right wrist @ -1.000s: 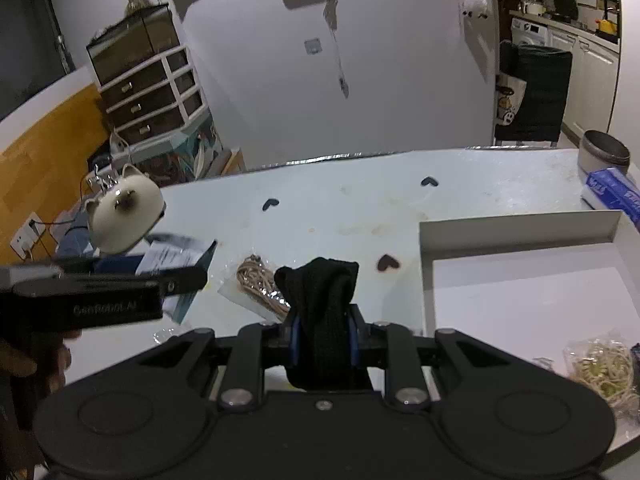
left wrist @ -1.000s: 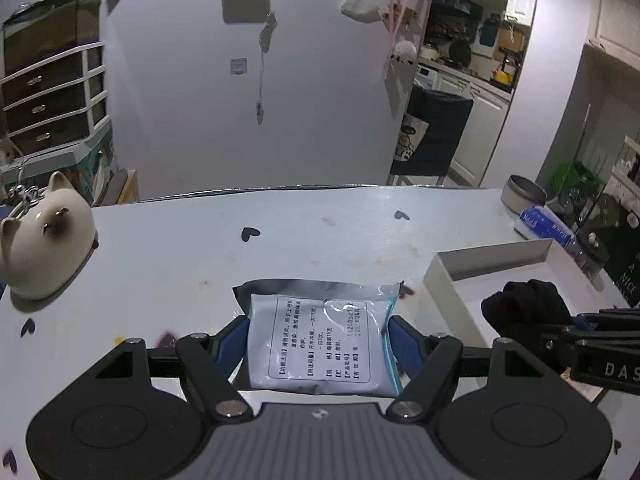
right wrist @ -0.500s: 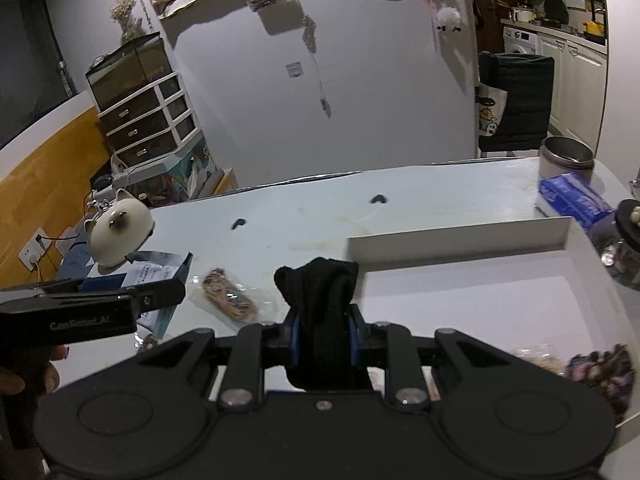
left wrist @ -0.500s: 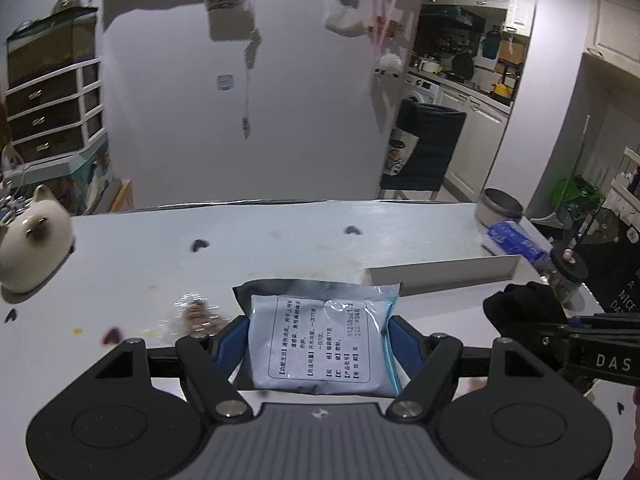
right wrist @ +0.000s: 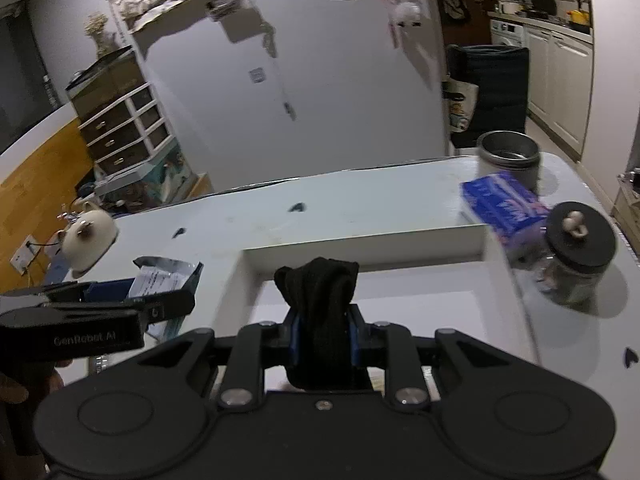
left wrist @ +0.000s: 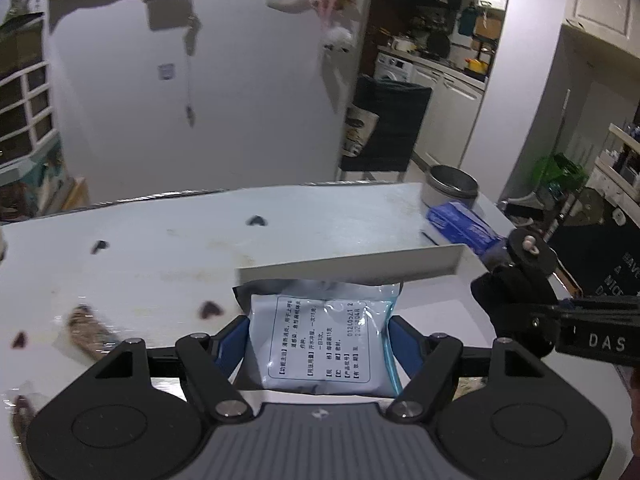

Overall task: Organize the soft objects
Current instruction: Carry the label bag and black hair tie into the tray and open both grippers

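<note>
My left gripper (left wrist: 320, 334) is shut on a white labelled pouch (left wrist: 320, 340) and holds it above the near left part of the white tray (left wrist: 352, 266). My right gripper (right wrist: 320, 332) is shut on a rolled black sock (right wrist: 318, 300) and holds it over the tray (right wrist: 360, 246). The sock also shows at the right of the left wrist view (left wrist: 508, 300). The pouch and left gripper show at the left of the right wrist view (right wrist: 164, 280).
A clear bag of brown bits (left wrist: 86, 330) lies on the table left of the tray. A blue packet (right wrist: 504, 204), a metal pot (right wrist: 508, 156) and a black-lidded jar (right wrist: 576, 252) stand right of the tray. A cat-shaped teapot (right wrist: 90, 232) stands far left.
Both grippers have moved right with their loads, from over the table to over the tray. The tray's far wall is now straight ahead in both views.
</note>
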`<state>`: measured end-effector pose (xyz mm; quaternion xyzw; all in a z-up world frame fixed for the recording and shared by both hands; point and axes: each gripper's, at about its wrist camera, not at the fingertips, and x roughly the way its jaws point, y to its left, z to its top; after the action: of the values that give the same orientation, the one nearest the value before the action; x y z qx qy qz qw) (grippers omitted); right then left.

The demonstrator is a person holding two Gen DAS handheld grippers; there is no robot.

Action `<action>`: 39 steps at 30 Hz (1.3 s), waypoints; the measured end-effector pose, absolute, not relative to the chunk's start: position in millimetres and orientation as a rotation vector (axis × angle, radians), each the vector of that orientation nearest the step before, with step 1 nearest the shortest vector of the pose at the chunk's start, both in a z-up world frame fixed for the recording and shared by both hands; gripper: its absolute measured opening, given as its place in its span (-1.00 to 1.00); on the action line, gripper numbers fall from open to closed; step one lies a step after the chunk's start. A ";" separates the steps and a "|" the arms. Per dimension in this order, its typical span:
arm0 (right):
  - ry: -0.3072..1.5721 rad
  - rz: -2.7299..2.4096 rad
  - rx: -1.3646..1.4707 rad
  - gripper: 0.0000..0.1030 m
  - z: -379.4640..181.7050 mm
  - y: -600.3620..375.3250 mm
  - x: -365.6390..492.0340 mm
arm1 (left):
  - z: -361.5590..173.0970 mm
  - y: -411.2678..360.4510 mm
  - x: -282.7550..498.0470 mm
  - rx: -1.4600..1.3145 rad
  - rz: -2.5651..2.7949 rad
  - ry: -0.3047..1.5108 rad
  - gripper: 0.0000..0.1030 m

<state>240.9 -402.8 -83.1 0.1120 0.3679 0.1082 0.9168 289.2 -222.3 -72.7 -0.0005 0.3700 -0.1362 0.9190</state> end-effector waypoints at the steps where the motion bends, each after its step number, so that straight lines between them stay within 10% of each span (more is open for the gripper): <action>1: 0.758 0.217 0.232 -0.55 -84.8 -410.0 243.0 | -75.2 -230.6 292.6 -0.008 -0.289 0.771 0.45; 29: 0.886 0.129 0.268 -0.43 -148.9 -516.6 334.0 | -158.4 -320.0 384.1 -0.235 -0.281 1.033 0.45; 39: 0.900 0.140 0.311 0.01 -151.7 -536.1 339.1 | -182.4 -336.6 392.7 -0.233 -0.241 1.069 0.46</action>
<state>339.1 -536.1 -151.7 0.1496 0.4329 0.0671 0.8864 392.7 -336.6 -182.4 -0.1107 0.5068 -0.1144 0.8472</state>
